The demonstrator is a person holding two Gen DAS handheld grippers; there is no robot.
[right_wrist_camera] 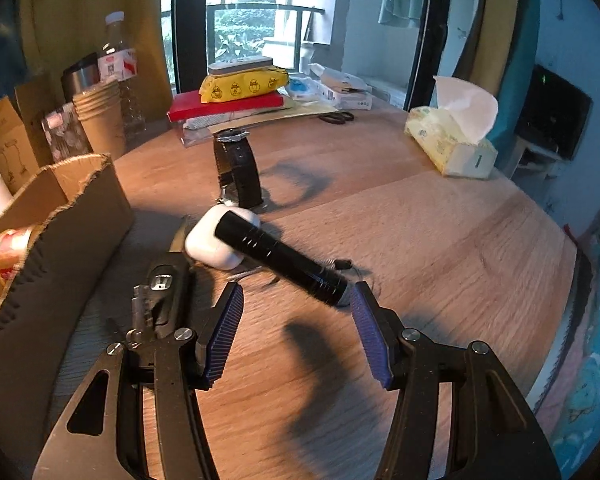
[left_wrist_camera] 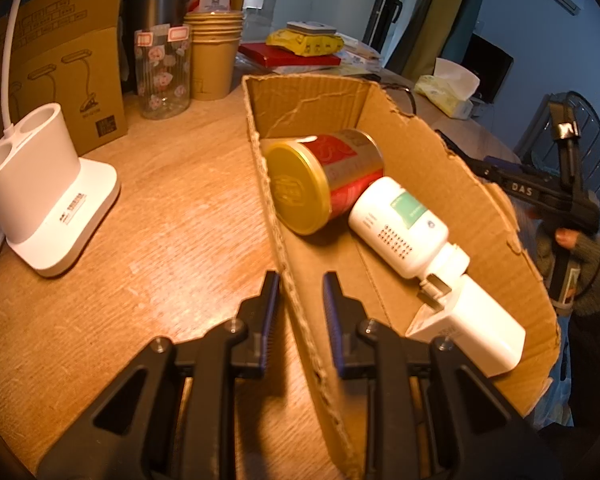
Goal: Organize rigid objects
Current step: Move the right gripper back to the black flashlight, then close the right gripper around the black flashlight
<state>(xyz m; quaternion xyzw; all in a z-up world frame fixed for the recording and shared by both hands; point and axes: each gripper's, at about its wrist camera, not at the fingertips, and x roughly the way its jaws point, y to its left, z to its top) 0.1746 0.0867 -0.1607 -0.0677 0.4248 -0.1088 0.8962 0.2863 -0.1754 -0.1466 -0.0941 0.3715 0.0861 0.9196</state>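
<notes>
A torn cardboard box (left_wrist_camera: 440, 168) lies on the wooden table. In it are a red and gold tin (left_wrist_camera: 324, 180) on its side, a white bottle (left_wrist_camera: 396, 224) and a white block-shaped item (left_wrist_camera: 476, 332). My left gripper (left_wrist_camera: 300, 284) is shut on the box's left wall, one pad on each side. In the right wrist view a black flashlight (right_wrist_camera: 280, 258) rests across a white earbud case (right_wrist_camera: 216, 240). My right gripper (right_wrist_camera: 297, 286) stands open just short of the flashlight's near end. A car key (right_wrist_camera: 162, 292) lies by the box (right_wrist_camera: 80, 216), and a black watch (right_wrist_camera: 238, 168) stands farther back.
A white lamp base (left_wrist_camera: 48, 200), a glass jar (left_wrist_camera: 162, 72) and stacked paper cups (left_wrist_camera: 214, 56) stand left of the box. Books and a yellow pack (right_wrist_camera: 244, 84) sit at the back, a tissue box (right_wrist_camera: 452, 148) at the right. The table edge curves away at right.
</notes>
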